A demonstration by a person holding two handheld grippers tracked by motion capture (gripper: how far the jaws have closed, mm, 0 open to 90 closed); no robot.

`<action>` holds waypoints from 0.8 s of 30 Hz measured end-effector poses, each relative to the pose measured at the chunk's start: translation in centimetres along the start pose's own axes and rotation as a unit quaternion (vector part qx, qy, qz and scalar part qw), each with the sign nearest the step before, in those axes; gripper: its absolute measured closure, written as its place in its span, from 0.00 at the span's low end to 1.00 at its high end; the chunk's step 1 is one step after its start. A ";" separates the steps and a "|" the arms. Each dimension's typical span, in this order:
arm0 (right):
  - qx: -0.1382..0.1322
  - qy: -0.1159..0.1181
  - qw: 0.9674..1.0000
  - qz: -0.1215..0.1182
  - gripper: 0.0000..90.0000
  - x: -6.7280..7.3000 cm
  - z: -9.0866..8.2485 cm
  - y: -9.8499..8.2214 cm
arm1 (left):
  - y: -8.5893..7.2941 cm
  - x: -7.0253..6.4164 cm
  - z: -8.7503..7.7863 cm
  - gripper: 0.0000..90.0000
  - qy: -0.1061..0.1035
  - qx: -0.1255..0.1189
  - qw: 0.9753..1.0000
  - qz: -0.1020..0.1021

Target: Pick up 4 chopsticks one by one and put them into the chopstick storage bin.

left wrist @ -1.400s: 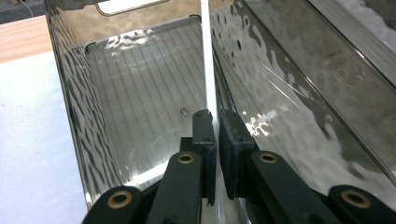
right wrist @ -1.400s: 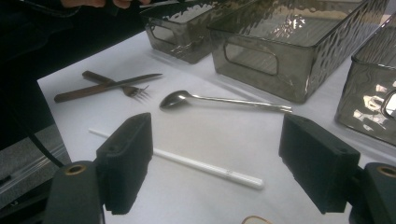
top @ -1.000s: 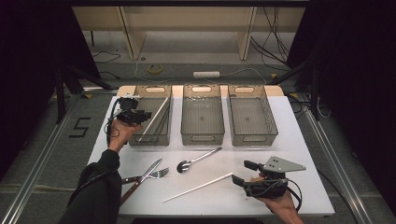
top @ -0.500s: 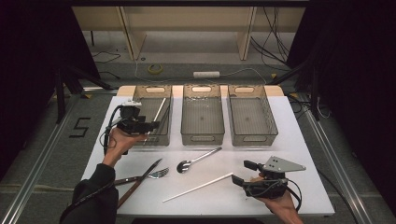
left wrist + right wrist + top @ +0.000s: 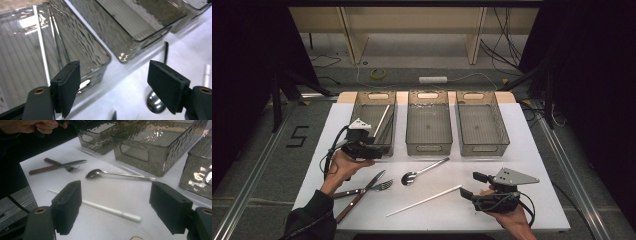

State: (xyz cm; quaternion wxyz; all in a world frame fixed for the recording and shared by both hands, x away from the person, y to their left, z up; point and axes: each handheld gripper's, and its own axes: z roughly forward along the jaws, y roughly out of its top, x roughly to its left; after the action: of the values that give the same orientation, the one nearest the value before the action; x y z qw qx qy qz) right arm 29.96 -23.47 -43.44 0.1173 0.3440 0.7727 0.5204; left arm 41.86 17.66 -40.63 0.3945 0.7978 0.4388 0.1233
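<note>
Two hand-held grippers wide and empty: left (image 5: 374,151) level by the left bin (image 5: 373,102), right (image 5: 473,186) low over the table (image 5: 532,150).

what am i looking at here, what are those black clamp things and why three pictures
A person sits at a white table holding a clamp-like tool in each hand: a hand-held gripper with two black jaws. The high view looks down from above; the left hand-held gripper is near the left bin, the right hand-held gripper near the table's front edge. The other two pictures come from cameras riding on each tool, looking along its jaws. Both stand open and hold nothing; the left one's jaws have just been opening. On the table lie three clear bins, a spoon, a white straw, a fork and a knife. One white straw lies in the left bin.
</note>
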 end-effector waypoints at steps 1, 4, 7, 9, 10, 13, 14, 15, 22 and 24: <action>0.000 0.000 1.000 0.000 0.30 0.0 0.0 0.0 | -0.1 -0.2 0.0 0.29 -0.001 0.001 1.000 0.001; 0.000 -0.001 1.000 0.001 0.30 0.0 0.0 0.0 | -0.4 -0.8 0.0 0.29 -0.006 0.007 1.000 0.009; 0.001 -0.001 1.000 0.000 0.30 0.0 0.0 0.0 | -0.6 -1.5 0.0 0.29 -0.009 0.011 1.000 0.016; 0.000 0.000 1.000 0.000 0.30 0.0 0.0 0.0 | -0.8 -1.9 0.0 0.29 -0.009 0.011 1.000 0.019; 0.001 0.000 1.000 0.000 0.30 0.0 0.0 0.0 | -0.9 -2.1 0.0 0.28 -0.010 0.014 1.000 0.020; 0.002 0.000 1.000 0.000 0.30 0.0 0.0 0.0 | -1.3 -3.0 0.2 0.28 -0.014 0.021 0.999 0.032; 0.001 0.000 1.000 0.000 0.30 0.0 0.0 0.0 | -1.4 -3.2 0.2 0.28 -0.016 0.023 0.999 0.036; 0.001 0.000 1.000 0.001 0.30 0.0 0.0 0.0 | -1.5 -3.5 0.2 0.28 -0.018 0.025 0.999 0.039; 0.005 0.001 1.000 -0.001 0.30 0.1 0.1 0.0 | -2.1 -6.0 1.0 0.28 -0.042 0.053 0.996 0.060; 0.003 0.001 1.000 0.000 0.30 0.1 0.1 0.0 | -2.3 -6.8 1.2 0.29 -0.051 0.063 0.995 0.064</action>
State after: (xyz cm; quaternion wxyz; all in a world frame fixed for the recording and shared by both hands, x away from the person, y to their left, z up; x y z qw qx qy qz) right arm 29.95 -23.38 -43.41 0.1152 0.3435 0.7747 0.5182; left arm 37.19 12.32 -42.07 0.3561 0.8531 0.3729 0.0798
